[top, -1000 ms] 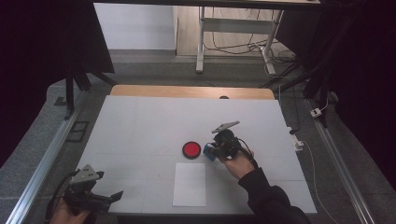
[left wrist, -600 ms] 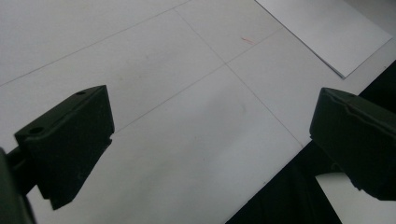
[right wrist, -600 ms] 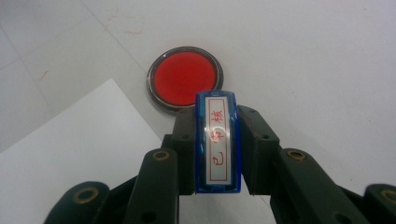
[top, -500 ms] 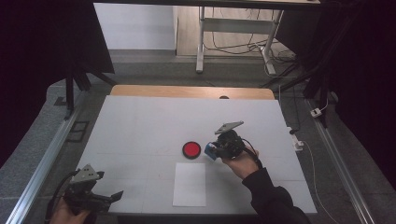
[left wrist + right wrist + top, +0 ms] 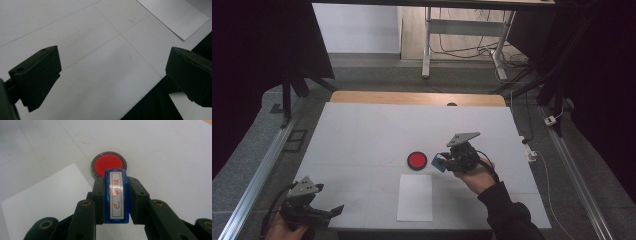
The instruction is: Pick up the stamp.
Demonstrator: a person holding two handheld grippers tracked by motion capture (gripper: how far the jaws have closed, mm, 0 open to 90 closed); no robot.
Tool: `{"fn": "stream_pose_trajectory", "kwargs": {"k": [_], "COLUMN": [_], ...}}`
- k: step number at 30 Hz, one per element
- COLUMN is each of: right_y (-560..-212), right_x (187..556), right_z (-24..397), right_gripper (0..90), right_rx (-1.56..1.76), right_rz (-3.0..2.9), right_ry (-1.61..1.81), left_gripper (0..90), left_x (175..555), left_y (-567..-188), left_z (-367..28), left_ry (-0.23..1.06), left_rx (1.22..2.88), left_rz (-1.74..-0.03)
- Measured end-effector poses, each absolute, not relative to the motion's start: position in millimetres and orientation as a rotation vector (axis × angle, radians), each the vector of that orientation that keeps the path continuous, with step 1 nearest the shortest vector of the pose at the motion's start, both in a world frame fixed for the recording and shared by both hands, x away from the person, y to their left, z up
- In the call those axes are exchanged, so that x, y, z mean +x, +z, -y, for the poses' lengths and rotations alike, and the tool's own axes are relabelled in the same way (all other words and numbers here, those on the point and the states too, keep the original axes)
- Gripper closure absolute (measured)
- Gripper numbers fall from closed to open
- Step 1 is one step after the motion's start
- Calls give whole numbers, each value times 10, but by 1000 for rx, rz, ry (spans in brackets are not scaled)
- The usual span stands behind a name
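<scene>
We've got the stamp (image 5: 116, 195) clenched in the right gripper (image 5: 116, 200) just beside the ink pad (image 5: 109, 165) — press it flat, squarely; left gripper (image 5: 112, 72) idles, released.

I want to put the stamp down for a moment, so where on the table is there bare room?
Bare: the far half of the white table beyond the round red ink pad, and the left side. Crowded: around the pad and white paper sheet, near the right tool.
</scene>
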State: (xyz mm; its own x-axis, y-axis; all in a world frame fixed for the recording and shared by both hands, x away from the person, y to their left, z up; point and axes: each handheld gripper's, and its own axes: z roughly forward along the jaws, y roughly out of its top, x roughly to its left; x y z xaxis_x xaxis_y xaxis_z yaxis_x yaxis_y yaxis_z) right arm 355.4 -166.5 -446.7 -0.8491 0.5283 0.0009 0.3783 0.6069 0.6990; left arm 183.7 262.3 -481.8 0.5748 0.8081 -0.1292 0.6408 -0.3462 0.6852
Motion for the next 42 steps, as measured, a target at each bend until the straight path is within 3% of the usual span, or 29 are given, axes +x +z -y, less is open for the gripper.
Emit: {"fn": "stream_pose_trajectory", "kwargs": {"k": [42], "right_y": [-4308], "right_x": [3067], "right_z": [1414], "right_gripper": [704], "right_rx": [427], "right_rz": [-2711], "right_ry": [1209], "left_gripper": [3], "left_x": [1832], "left_y": [-4813], "left_z": [-2624], "left_ry": [302], "left_rx": [2092], "left_rz": [-1149]}}
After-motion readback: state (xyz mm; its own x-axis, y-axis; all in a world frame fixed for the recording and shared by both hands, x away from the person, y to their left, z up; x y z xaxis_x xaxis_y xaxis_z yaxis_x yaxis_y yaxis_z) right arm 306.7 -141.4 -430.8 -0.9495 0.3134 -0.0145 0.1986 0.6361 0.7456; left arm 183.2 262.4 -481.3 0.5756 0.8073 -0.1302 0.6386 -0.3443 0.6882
